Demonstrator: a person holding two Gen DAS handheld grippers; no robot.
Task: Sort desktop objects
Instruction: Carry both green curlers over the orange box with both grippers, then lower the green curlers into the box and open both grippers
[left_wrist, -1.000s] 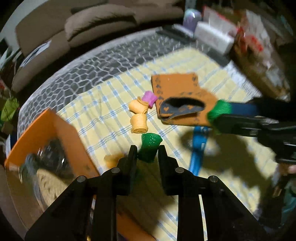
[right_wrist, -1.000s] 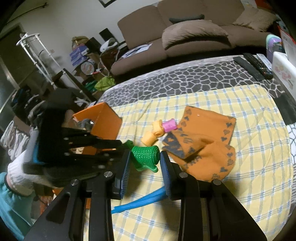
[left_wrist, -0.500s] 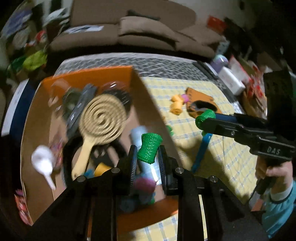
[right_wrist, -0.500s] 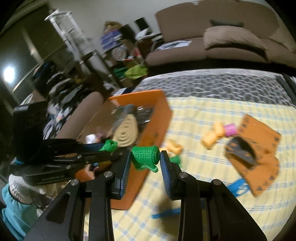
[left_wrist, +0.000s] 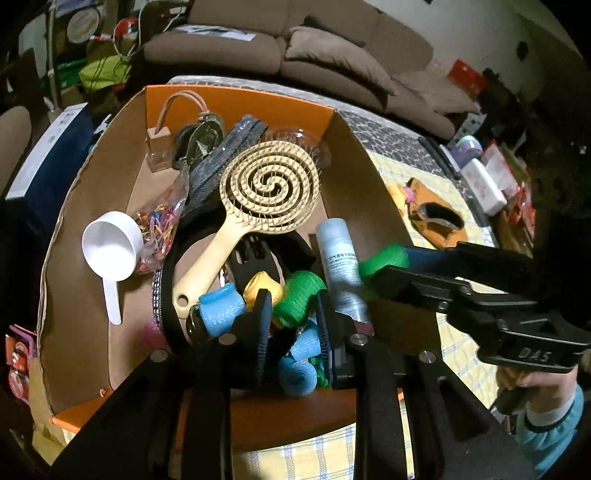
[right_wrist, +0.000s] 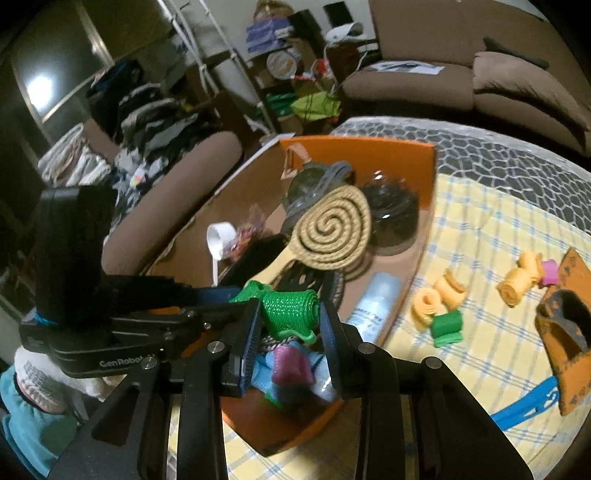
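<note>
Both grippers hang over the orange box (left_wrist: 236, 99), which also shows in the right wrist view (right_wrist: 428, 173). My left gripper (left_wrist: 293, 319) stands with its jaws apart around a green hair roller (left_wrist: 299, 295) that sits among blue rollers (left_wrist: 221, 308) and a yellow roller (left_wrist: 264, 290) in the box. My right gripper (right_wrist: 290, 325) is shut on another green roller (right_wrist: 291, 308) and holds it above the box; it shows from the side in the left wrist view (left_wrist: 382, 260). Yellow rollers (right_wrist: 439, 295), a green roller (right_wrist: 447, 326) and a pink roller (right_wrist: 548, 271) lie on the checked cloth.
The box holds a beige spiral brush (left_wrist: 269, 184), a white scoop (left_wrist: 110, 247), a spray bottle (left_wrist: 338, 258), hair ties (left_wrist: 157, 236) and a dark round brush (right_wrist: 389, 218). An orange patterned pouch (right_wrist: 565, 325) and a blue strip (right_wrist: 524, 410) lie on the cloth (right_wrist: 480, 369). A sofa (left_wrist: 295, 55) stands behind.
Both grippers moved from the cloth to over the box. My left gripper's jaws have widened around its green roller, which now sits lower among the rollers. The right still grips its roller.
</note>
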